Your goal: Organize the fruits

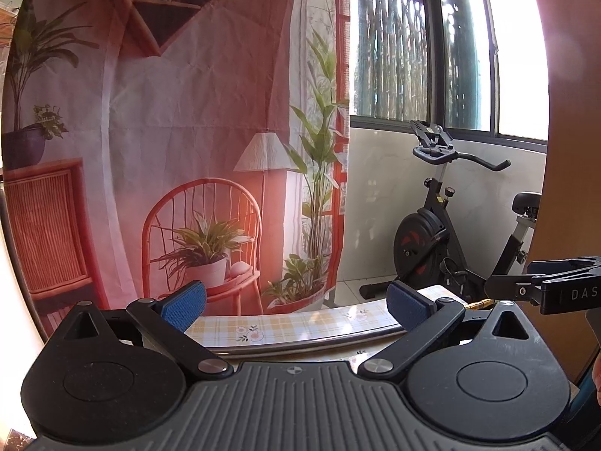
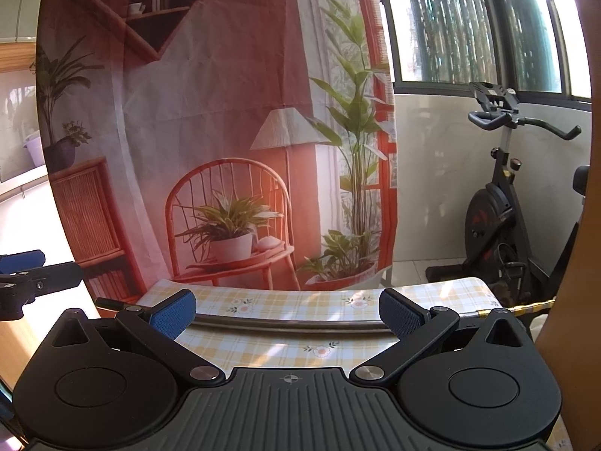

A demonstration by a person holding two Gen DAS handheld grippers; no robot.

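From the left wrist, the left gripper (image 1: 296, 300) is seen spread wide, nothing held, above the table (image 1: 285, 329) far edge; the exercise bike (image 1: 432, 233) stands beyond.

From the right wrist, the right gripper (image 2: 287, 314) is likewise held wide and empty over the checked tabletop (image 2: 285, 345), a metal rail (image 2: 293, 324) crossing it. No fruit is seen.

A table (image 2: 263, 342) in yellow checked floral cloth carries a curved metal bar (image 2: 293, 324).

We face a printed backdrop (image 1: 180, 120) of a rattan chair, lamp and plants. Beside it, bright windows (image 1: 465, 45) sit above a white wall, an exercise bike (image 1: 432, 225) beneath, beyond a checked tablecloth (image 2: 285, 342).
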